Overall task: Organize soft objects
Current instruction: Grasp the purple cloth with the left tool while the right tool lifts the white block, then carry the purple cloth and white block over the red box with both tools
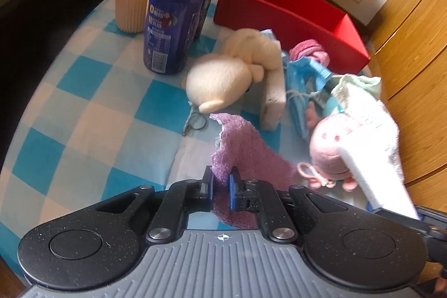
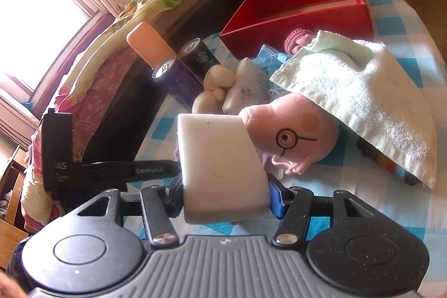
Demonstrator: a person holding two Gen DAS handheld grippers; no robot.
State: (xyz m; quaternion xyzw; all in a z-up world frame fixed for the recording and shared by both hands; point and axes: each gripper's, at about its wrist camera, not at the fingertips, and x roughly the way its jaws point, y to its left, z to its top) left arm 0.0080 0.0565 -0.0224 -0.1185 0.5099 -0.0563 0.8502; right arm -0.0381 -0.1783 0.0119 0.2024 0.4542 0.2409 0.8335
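Purple fleece cloth [image 1: 240, 147], limp and light, is clamped at one edge between the pads of the left gripper [image 1: 221, 186], whose jaws are pressed together on it; the rest drapes onto the blue-and-white checked tablecloth [image 1: 83, 108] near the table's front edge. Being soft, it will sag and trail, so an edge pinch suffices. The right gripper [image 2: 226, 194] is clamped on a white foam sponge block [image 2: 220, 158], which is light and compressible, so it is best squeezed across its flat faces. The open red cardboard box [image 1: 282, 10], apparently empty, stands at the far edge, the likely destination. A pink plush pig [image 2: 290, 130] lies beside the sponge, partly under a pale green towel [image 2: 357, 91].
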